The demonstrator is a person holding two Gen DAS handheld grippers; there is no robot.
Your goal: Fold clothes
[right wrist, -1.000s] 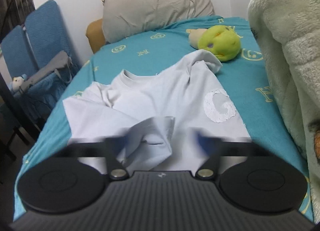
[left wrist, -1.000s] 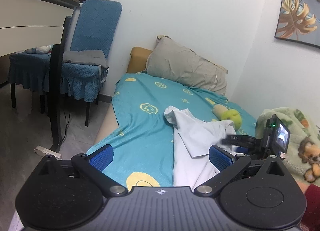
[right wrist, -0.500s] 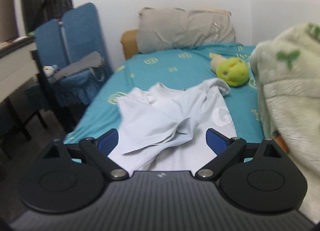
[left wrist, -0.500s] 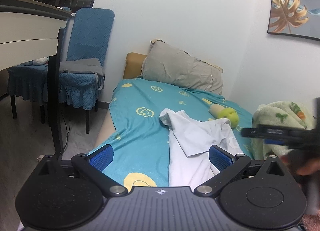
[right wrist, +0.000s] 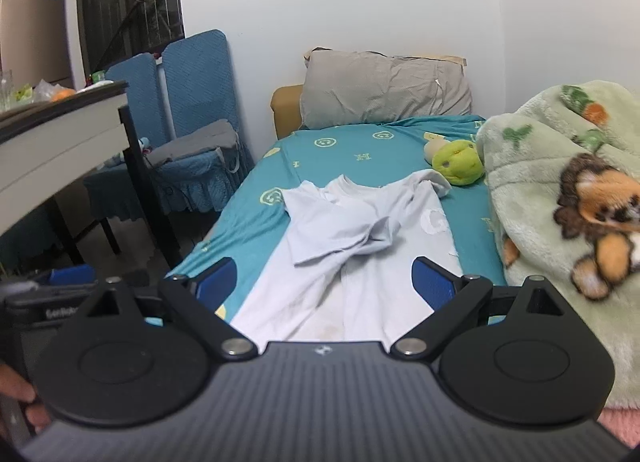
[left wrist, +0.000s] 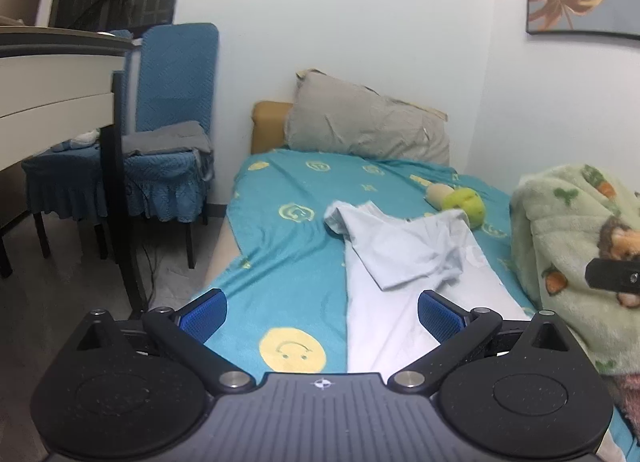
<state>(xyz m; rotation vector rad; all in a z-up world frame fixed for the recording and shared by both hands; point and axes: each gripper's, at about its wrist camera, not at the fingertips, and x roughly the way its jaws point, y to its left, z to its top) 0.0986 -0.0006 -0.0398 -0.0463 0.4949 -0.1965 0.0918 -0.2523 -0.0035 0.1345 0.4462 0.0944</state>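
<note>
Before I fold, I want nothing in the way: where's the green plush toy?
In both views the green plush toy lies on the teal sheet, touching the white T-shirt's far right sleeve, beside the fleece blanket.

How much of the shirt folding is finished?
Only a start. The pale white cotton T-shirt lies on the teal smiley-print bedsheet with one sleeve flapped across its chest; the other sleeve and bottom half lie unfolded. Nothing is in hand: the left tongs and right tongs are open, above the hem.
</note>
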